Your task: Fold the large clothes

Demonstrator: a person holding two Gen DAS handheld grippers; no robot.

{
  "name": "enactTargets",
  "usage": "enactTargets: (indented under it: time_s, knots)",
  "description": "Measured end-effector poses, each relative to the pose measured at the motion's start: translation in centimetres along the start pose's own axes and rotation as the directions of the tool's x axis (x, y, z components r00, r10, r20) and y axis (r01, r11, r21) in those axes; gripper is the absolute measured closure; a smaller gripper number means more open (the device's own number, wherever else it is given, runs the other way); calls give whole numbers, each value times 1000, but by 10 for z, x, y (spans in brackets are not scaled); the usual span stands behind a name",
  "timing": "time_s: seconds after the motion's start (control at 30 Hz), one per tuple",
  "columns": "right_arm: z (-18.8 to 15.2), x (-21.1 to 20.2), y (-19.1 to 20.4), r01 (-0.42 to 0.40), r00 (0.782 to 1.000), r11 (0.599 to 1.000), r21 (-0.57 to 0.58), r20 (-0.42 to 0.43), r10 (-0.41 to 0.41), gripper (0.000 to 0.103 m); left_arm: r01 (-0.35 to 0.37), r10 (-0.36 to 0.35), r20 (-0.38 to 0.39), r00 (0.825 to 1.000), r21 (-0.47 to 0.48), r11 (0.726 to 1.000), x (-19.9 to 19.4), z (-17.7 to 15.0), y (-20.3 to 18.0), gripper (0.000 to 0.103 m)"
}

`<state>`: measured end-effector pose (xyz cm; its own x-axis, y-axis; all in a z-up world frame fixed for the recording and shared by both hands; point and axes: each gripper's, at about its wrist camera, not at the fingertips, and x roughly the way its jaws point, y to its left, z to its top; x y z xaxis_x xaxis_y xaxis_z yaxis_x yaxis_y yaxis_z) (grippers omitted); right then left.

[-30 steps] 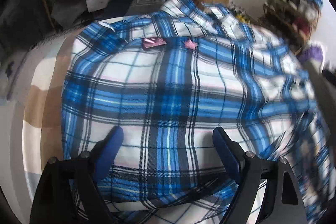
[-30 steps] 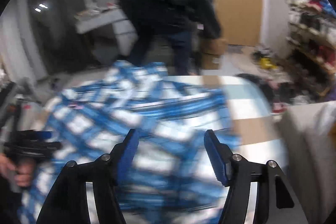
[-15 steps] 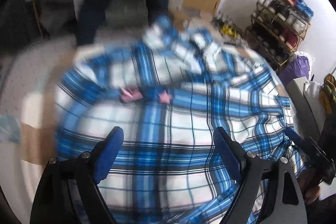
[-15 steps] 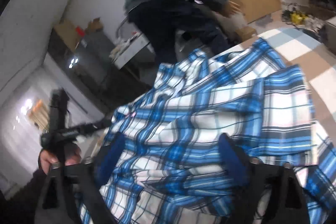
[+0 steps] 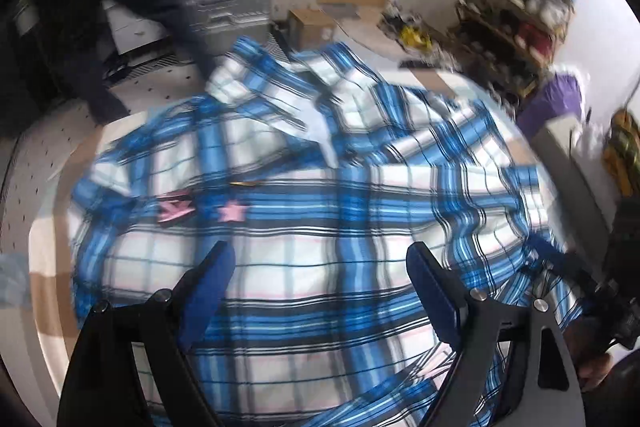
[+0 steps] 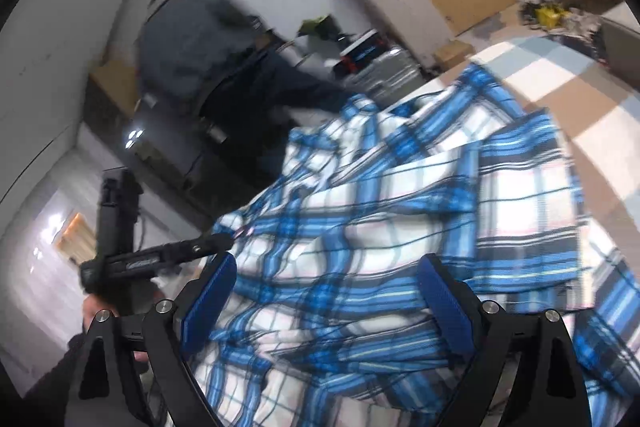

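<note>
Shirt (image 5: 304, 267) lies spread on checked bedding (image 6: 560, 83).

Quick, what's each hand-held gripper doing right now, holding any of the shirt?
Left hand-held gripper: open above the shirt, holding nothing.
Right hand-held gripper: open, shirt fabric lies between its fingers, not pinched.

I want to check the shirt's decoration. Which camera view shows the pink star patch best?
The left wrist view: the pink star patch faces the camera on the plaid shirt. The right wrist view shows only a faint pink glint near the shirt's edge.
</note>
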<state>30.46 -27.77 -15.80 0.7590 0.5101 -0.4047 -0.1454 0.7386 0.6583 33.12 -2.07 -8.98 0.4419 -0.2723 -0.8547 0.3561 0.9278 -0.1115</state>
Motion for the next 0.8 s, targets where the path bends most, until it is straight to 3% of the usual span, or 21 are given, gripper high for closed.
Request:
enactTargets:
  time_s: [0.13,0.17,0.23,0.33,0.4,0.47,0.6,0.63,0.7,0.8]
  knots:
    - [4,-16,-3,62,996,998,-3,64,-62,9,-21,23,-145,989,19,1000,48,-11,-10,20]
    - [5,-20,-3,65,995,998,-3,76,-65,9,-58,63,-102,993,49,997,49,-16,-16,18]
    - [8,-26,-4,68,993,998,-1,97,-68,9,-93,101,-108,989,78,993,50,-18,-22,15]
    - [13,-35,-5,89,987,996,3,135,-88,9,-42,44,-157,987,16,999,42,-3,-21,15]
    - [17,-40,-7,127,978,992,16,168,-128,9,-14,13,-99,995,-6,1000,26,14,-30,15]
    - [21,-46,-9,141,971,989,36,188,-145,9,-32,33,-59,998,29,999,18,22,-46,15]
    - [25,-48,-17,196,960,979,57,191,-204,9,-66,84,-135,987,130,989,52,20,-76,15]
    - [26,-48,-20,205,959,977,63,188,-214,9,-106,135,-181,974,161,981,71,14,-81,11]
    - [27,-48,-23,220,956,973,71,182,-230,9,-136,148,-155,977,86,987,76,12,-68,7]
    - [28,-51,-26,223,953,971,90,189,-236,9,-105,103,-178,979,-1,994,73,20,-55,17]
